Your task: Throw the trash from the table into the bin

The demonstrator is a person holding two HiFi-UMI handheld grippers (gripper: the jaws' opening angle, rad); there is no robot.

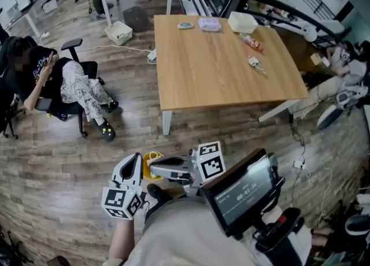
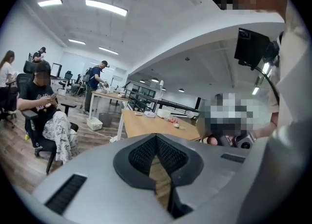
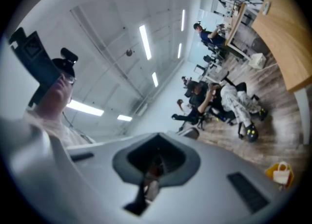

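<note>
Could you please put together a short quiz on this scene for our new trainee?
1. True or false: the left gripper is clamped on a wrapper.
2. Where do the snack wrappers lie? A) on the floor; B) on the wooden table, towards its right side; C) on a seated person's lap.
3. How do the jaws of the right gripper stand?

Key: 1 false, it is shut and empty; 2 B; 3 shut, with nothing held.
</note>
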